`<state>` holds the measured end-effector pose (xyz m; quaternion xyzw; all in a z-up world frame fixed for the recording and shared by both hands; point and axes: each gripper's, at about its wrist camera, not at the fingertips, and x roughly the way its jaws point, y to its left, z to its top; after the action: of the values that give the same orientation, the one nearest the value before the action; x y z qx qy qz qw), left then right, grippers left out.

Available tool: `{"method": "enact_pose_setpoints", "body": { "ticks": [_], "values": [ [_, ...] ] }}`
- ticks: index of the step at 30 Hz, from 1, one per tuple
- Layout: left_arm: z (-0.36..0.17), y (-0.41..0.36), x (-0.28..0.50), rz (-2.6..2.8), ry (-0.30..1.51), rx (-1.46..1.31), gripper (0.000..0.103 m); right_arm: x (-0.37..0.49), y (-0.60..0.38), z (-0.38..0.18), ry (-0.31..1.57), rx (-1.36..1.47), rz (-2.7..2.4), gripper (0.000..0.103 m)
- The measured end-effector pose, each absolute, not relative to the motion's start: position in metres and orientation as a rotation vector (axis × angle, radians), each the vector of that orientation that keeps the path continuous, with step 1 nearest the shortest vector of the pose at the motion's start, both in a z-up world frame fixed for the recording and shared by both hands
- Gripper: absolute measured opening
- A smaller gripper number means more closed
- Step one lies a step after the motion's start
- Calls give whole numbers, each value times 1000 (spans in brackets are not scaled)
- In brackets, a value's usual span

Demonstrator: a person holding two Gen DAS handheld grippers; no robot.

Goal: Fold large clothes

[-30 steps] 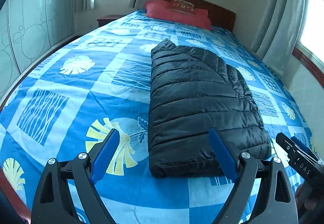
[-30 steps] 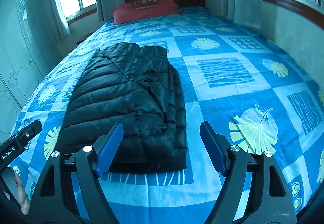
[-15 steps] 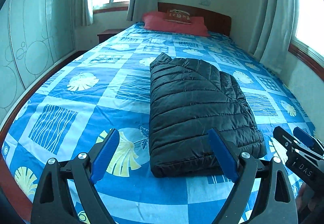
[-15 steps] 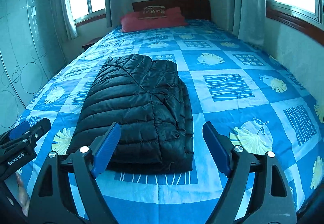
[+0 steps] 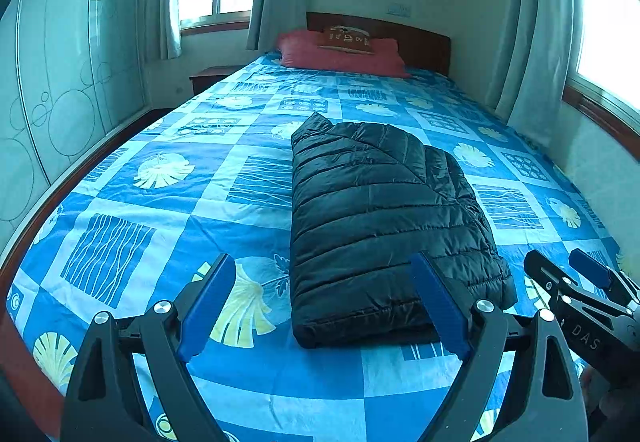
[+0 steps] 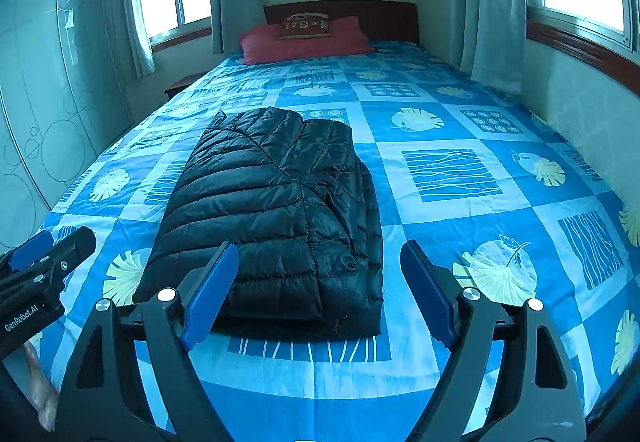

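Left wrist view: left gripper (image 5: 322, 300) and right gripper (image 6: 318, 288) gape empty above the folded black jacket (image 5: 384, 226).

I see a glossy quilted black jacket (image 5: 384, 218) on matt printed cotton-like bedspread (image 5: 224, 242); polished wooden headboard (image 5: 424, 42) at upper centre.

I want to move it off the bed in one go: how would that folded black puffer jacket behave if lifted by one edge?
The puffer jacket would probably flop and unfold: it lies in loose stacked layers with nothing holding them. Its puffy quilted channels suggest it is light for its bulk. The shiny shell looks slippery, so layers may slide apart on the bedspread.
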<state>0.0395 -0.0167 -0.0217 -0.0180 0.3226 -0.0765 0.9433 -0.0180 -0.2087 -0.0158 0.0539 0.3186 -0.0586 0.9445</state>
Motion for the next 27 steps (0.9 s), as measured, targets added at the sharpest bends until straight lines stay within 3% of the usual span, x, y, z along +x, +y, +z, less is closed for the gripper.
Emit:
{"method": "enact_pose_setpoints", "body": {
  "ticks": [27],
  "values": [
    [-23, -19, 38, -142, 662, -49, 89, -18, -205, -17, 648, 102, -106, 83]
  ]
}}
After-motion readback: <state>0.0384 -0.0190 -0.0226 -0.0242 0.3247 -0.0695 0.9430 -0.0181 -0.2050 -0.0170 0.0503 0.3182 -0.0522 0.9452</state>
